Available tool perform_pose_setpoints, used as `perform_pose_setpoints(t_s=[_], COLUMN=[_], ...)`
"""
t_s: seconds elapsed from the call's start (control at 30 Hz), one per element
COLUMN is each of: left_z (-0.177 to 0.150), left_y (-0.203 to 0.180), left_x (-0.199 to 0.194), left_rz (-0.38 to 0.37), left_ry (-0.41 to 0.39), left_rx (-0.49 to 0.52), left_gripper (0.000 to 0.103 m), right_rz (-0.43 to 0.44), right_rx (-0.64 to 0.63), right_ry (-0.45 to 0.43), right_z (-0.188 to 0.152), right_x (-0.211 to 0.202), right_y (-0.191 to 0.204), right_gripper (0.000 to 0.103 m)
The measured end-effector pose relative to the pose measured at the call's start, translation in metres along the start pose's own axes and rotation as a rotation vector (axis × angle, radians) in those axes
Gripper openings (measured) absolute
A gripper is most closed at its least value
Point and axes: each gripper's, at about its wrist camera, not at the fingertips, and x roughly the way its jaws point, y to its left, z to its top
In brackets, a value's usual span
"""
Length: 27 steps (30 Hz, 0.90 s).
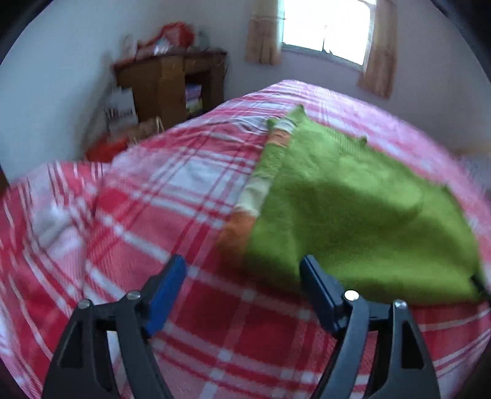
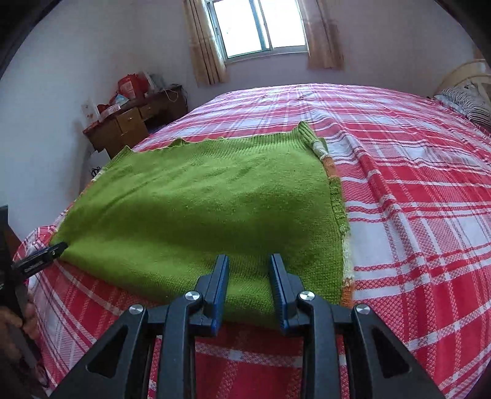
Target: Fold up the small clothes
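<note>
A green knitted sweater [image 2: 208, 208], folded flat with orange and cream stripes showing along one edge, is seen spread on a bed covered by a red-and-white plaid sheet [image 2: 414, 199]. The right gripper [image 2: 249, 276] is held low over the sweater's near edge, its blue-padded jaws set narrowly apart; the knit is seen between and beyond them, but no pinch on the fabric can be made out. The left gripper [image 1: 242, 271] is held at the sweater's other near corner, its jaws spread wide, one pad over the plaid sheet and the other over the green knit, with nothing gripped. In the right wrist view, the tip of the left gripper is seen at the far left, just beside the sweater's corner, and part of a hand [image 2: 18, 325] is visible below it. The left wrist view is blurred. A wooden desk [image 2: 129, 122] piled with red bags is set against the wall to the left of the bed, and a curtained window [image 2: 260, 27] is lit behind it. A striped pillow [image 2: 469, 101] is seen at the bed's right end.
</note>
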Motion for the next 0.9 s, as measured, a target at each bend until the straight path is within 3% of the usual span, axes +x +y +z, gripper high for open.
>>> perform_pose_setpoints(t_s=[0.23, 0.33, 0.47, 0.57, 0.67, 0.7, 0.77, 0.9], left_z=[0.002, 0.001, 0.002, 0.003, 0.005, 0.005, 0.003, -0.004], left_y=[0.003, 0.000, -0.009, -0.017, -0.022, -0.022, -0.022, -0.015], left_x=[-0.018, -0.028, -0.031, -0.030, -0.029, -0.030, -0.032, -0.034], left_rz=[0.091, 0.122, 0.146, 0.153, 0.162, 0.164, 0.152, 0.060], left_ry=[0.006, -0.018, -0.038, -0.032, -0.026, -0.026, -0.032, -0.011], left_rx=[0.045, 0.072, 0.119, 0.144, 0.155, 0.153, 0.141, 0.014], left_gripper=[0.080, 0.081, 0.086, 0.087, 0.091, 0.098, 0.100, 0.100], right_rz=[-0.030, -0.094, -0.009, 0.063, 0.064, 0.069, 0.057, 0.101], right_rx=[-0.024, -0.033, -0.029, -0.107, -0.151, -0.154, -0.165, -0.132], right_ry=[0.007, 0.013, -0.088, -0.060, -0.026, -0.006, 0.056, 0.033], right_z=[0.002, 0.008, 0.013, 0.016, 0.015, 0.012, 0.001, -0.003], right_x=[0.002, -0.001, -0.028, -0.017, 0.005, 0.013, 0.034, 0.033], right_y=[0.008, 0.015, 0.046, 0.088, 0.114, 0.118, 0.121, 0.112], right_gripper=[0.028, 0.028, 0.028, 0.028, 0.028, 0.028, 0.029, 0.029])
